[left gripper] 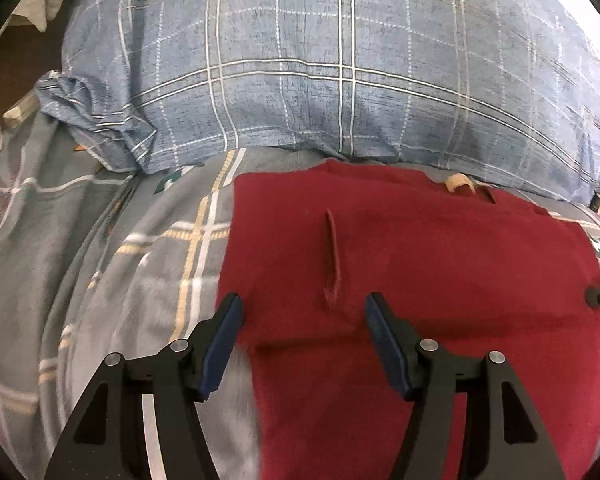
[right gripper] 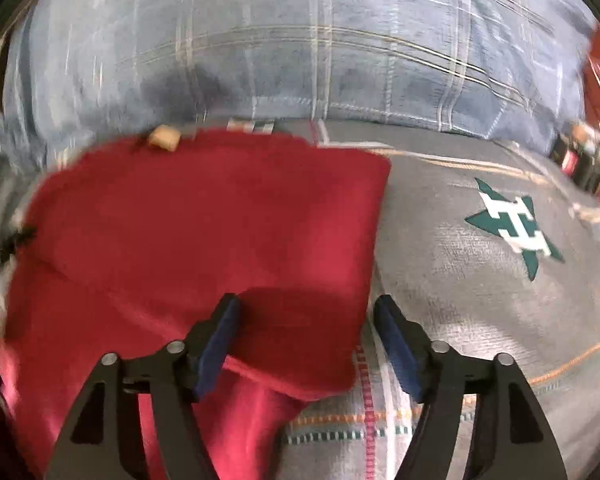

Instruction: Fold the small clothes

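Observation:
A dark red garment lies flat on a grey plaid bedsheet. It has a raised crease down its middle and a small tan tag at its far edge. My left gripper is open and empty, hovering over the garment's left edge. In the right wrist view the same red garment lies folded, one layer over another, with the tan tag at the far edge. My right gripper is open and empty above the garment's right near corner.
A large blue plaid pillow lies right behind the garment and also shows in the right wrist view. The sheet carries a green star emblem to the right. Small dark and red objects sit at the far right.

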